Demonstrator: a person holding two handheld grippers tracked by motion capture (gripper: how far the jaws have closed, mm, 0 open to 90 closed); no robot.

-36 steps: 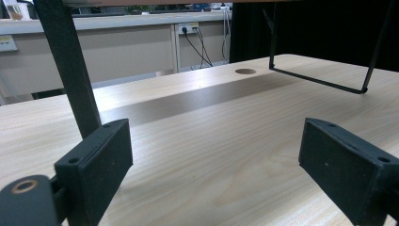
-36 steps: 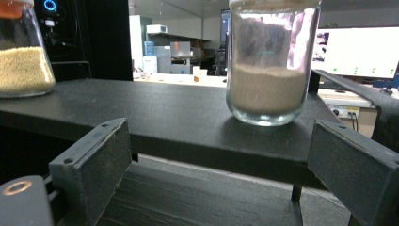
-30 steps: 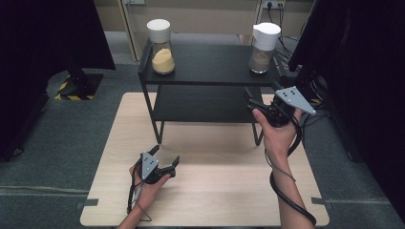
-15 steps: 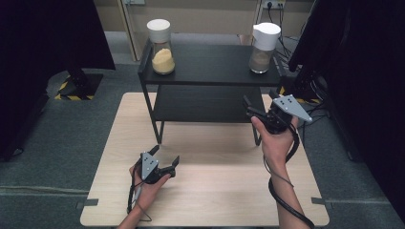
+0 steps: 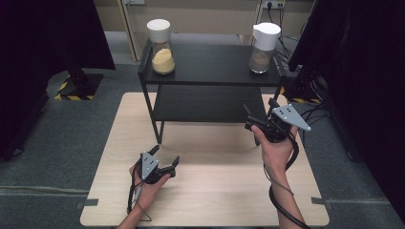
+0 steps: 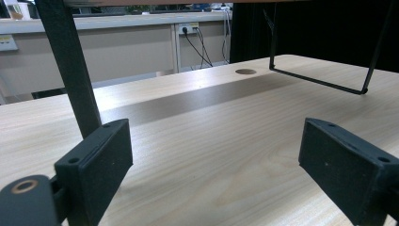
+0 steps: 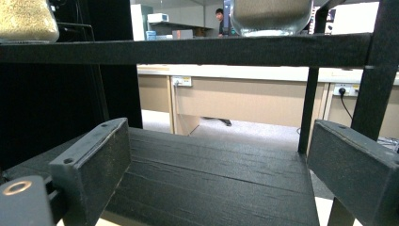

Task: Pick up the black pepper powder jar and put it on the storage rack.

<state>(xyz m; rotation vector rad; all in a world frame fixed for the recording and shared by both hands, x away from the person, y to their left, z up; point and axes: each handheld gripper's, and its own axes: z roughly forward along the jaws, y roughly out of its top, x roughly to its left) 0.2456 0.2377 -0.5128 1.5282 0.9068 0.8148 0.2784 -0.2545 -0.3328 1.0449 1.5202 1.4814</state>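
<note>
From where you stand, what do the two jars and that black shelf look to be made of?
Both jars, left and right, look like clear glass, contents showing through, with matte white lids, likely plastic. The shelf seems black-painted wood, its grain showing in the right gripper view, on thin metal-looking legs.

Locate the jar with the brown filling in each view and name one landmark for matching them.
High view: brown-filled jar at the black shelf's top right end.
Left gripper view: not there.
Right gripper view: its glass base at top centre, above the top board.
Shared landmark: the black shelf.
</note>
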